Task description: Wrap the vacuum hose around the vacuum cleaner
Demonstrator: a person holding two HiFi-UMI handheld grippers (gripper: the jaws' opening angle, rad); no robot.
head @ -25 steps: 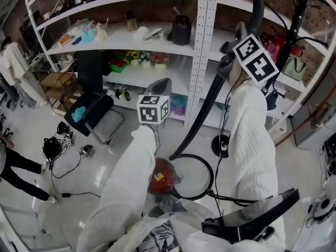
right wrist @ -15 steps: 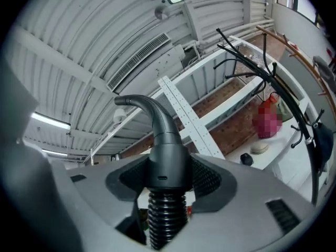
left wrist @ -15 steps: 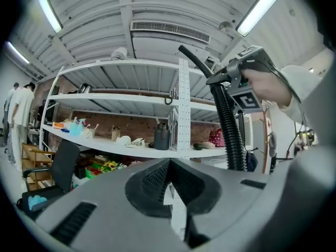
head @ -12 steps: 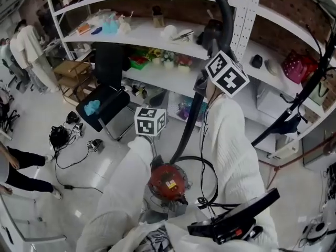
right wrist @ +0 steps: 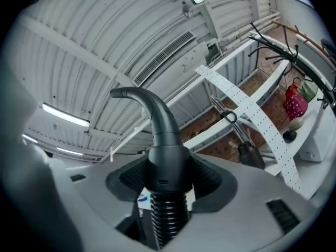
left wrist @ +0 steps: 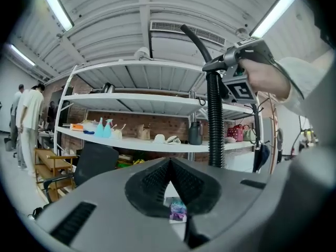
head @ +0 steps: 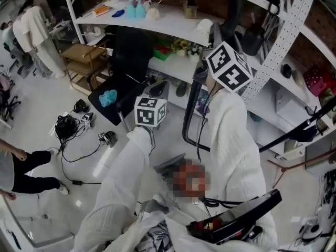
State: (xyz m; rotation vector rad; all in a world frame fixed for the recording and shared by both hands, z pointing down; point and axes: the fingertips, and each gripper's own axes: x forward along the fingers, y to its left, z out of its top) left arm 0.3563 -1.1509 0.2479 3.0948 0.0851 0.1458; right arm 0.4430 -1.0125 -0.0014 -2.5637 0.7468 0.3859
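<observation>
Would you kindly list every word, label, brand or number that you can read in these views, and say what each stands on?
No text can be read in any view.
On the left marker cube and the right marker cube: black-and-white square patterns, no letters.
On the vacuum hose cuff: one tiny mark, too small to read.
On the shelf bottles: too small to tell any label.

Shelving (head: 163, 24): at the back, behind everything else.
Right claw (right wrist: 167, 185): raised before the shelving, clamped round the vacuum hose (head: 190, 114).
Left claw (left wrist: 169, 180): lower down, left of the vacuum hose.
Chair (head: 123, 80): on the floor (head: 47, 96), left of the left claw.
Cables (head: 65, 127): on the floor, left of the chair.
</observation>
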